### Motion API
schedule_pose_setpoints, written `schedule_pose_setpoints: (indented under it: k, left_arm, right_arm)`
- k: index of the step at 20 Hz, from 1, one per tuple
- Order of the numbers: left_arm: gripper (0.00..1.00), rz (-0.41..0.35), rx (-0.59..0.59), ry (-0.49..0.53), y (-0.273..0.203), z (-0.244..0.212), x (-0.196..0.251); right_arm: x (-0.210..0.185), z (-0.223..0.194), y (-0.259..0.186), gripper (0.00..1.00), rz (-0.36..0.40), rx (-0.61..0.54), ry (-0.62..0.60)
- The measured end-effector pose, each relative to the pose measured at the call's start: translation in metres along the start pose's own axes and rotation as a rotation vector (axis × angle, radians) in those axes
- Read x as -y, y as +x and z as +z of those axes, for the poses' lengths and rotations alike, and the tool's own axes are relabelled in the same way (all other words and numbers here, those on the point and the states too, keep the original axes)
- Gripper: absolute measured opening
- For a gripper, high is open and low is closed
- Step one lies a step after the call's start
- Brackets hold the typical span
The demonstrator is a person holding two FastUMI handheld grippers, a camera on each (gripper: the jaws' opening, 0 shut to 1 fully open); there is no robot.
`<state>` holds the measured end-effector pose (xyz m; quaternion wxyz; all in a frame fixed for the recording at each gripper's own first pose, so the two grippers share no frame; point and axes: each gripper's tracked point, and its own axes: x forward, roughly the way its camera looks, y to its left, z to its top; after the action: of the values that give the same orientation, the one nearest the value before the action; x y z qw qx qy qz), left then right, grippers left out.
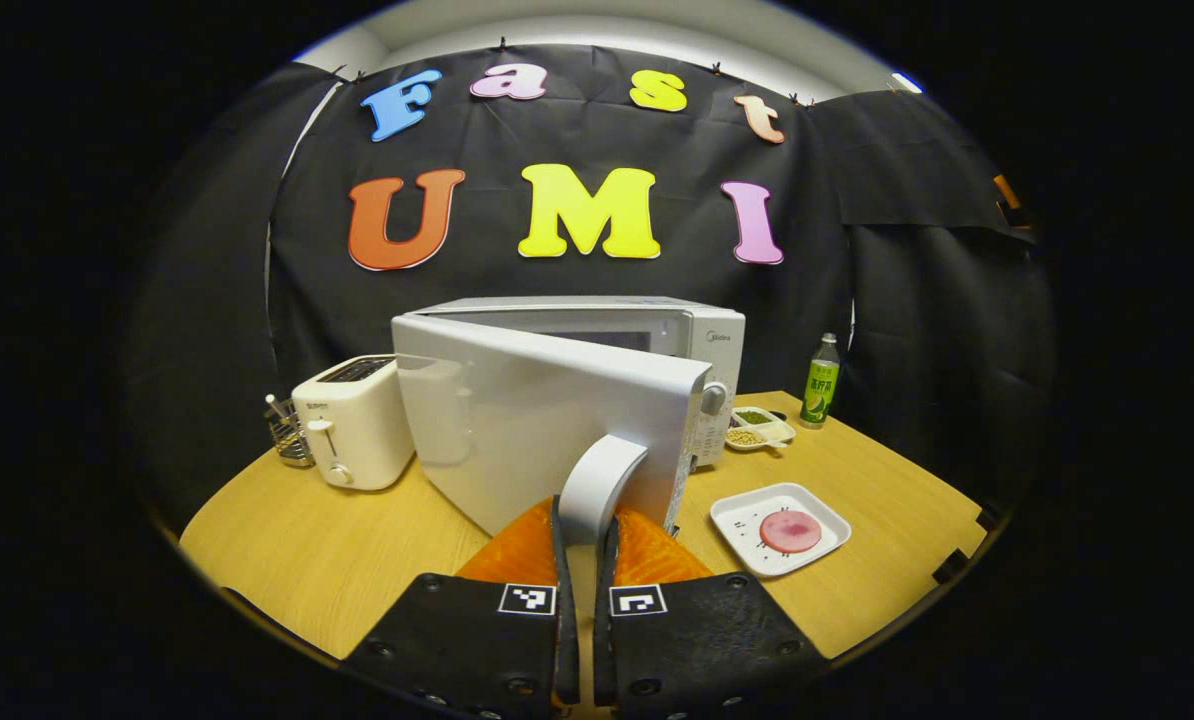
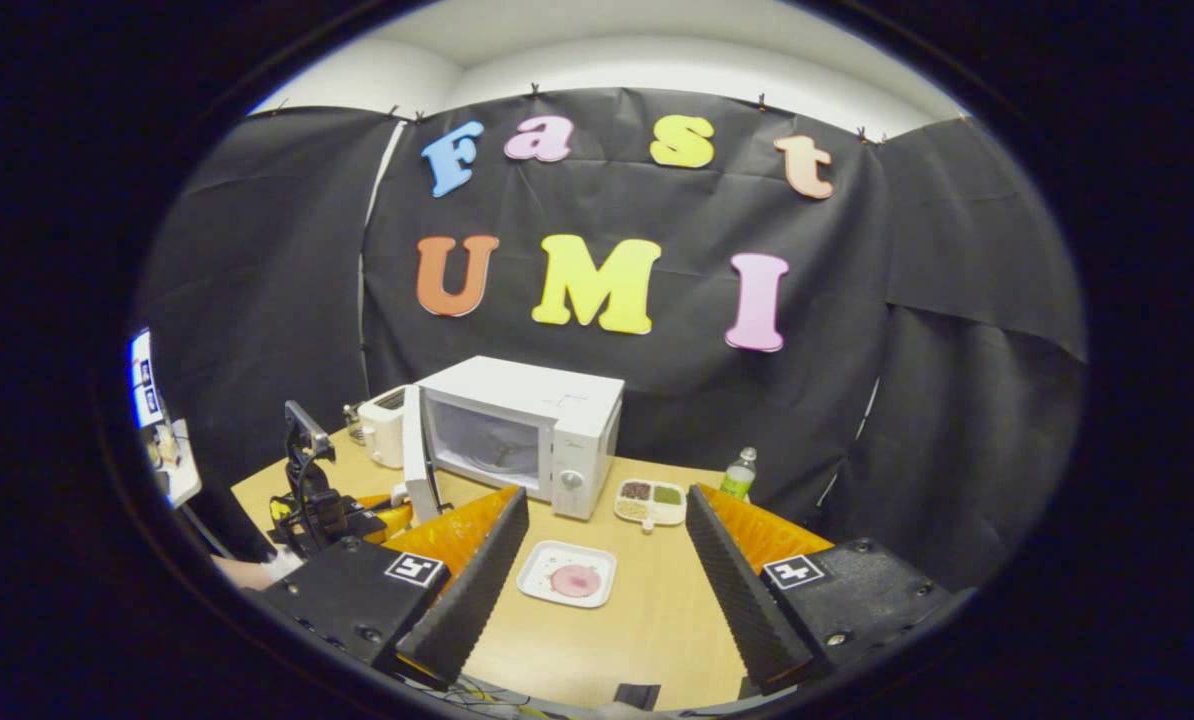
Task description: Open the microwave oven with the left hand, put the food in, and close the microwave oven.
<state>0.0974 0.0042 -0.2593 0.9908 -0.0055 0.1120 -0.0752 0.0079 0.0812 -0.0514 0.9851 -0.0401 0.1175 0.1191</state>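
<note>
A white microwave (image 1: 657,325) (image 2: 577,410) stands at the back of the wooden table with its door (image 1: 547,420) (image 2: 415,440) swung partly open. My left gripper (image 1: 587,530) is shut on the door's curved white handle (image 1: 602,480). In the right gripper view that gripper (image 2: 377,515) shows at the door's edge. A square white plate (image 1: 779,527) (image 2: 567,574) with a round pink slice of food (image 1: 790,531) (image 2: 575,580) lies in front of the microwave. My right gripper (image 2: 597,580) hangs open above the near table edge, short of the plate, with nothing between its fingers.
A white toaster (image 1: 354,420) (image 2: 385,425) stands left of the microwave, with a small wire holder (image 1: 289,435) beside it. A divided dish of grains (image 1: 757,428) (image 2: 651,500) and a green bottle (image 1: 821,382) (image 2: 739,472) sit at the right back.
</note>
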Motion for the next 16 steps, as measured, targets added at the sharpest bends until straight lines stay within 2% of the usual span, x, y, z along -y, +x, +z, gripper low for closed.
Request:
schedule_pose_setpoints:
  k: [2,3,4,6,9,10,11,12,14,15,16]
  left_arm:
    - [0.05,0.051,-0.011,0.009,-0.015,-0.005,-0.026]
    - [0.13,0.074,-0.018,0.006,-0.023,-0.008,-0.038]
    - [0.13,0.098,-0.022,0.000,-0.030,-0.010,-0.052]
    - [0.14,0.148,-0.014,-0.002,-0.045,-0.008,-0.077]
    - [0.16,0.187,-0.031,0.001,-0.060,-0.014,-0.111]
    - [0.19,0.197,-0.039,-0.010,-0.065,-0.015,-0.120]
    - [0.31,0.213,-0.038,-0.020,-0.069,-0.016,-0.130]
    - [0.29,0.227,-0.040,-0.028,-0.075,-0.018,-0.139]
    - [0.82,0.240,-0.029,-0.024,-0.081,-0.019,-0.152]
    - [0.98,0.255,-0.027,-0.014,-0.087,-0.020,-0.157]
    - [0.97,0.277,-0.025,0.004,-0.092,-0.019,-0.166]
  right_arm:
    - [-0.018,-0.004,0.001,0.97,0.035,0.001,0.008]
    - [-0.026,-0.005,0.000,1.00,0.048,0.002,0.016]
    - [-0.031,-0.007,0.000,0.97,0.055,0.000,0.021]
    - [-0.043,-0.010,-0.001,1.00,0.069,-0.005,0.032]
    - [-0.063,-0.016,-0.005,0.97,0.112,-0.021,0.047]
    - [-0.065,-0.017,-0.007,0.97,0.116,-0.021,0.044]
    - [-0.068,-0.017,-0.008,0.96,0.118,-0.020,0.039]
    - [-0.070,-0.018,-0.009,0.96,0.119,-0.021,0.034]
    - [-0.074,-0.022,-0.007,0.96,0.122,-0.030,0.026]
    - [-0.076,-0.022,-0.005,0.96,0.125,-0.032,0.025]
    - [-0.077,-0.022,-0.004,0.97,0.128,-0.033,0.023]
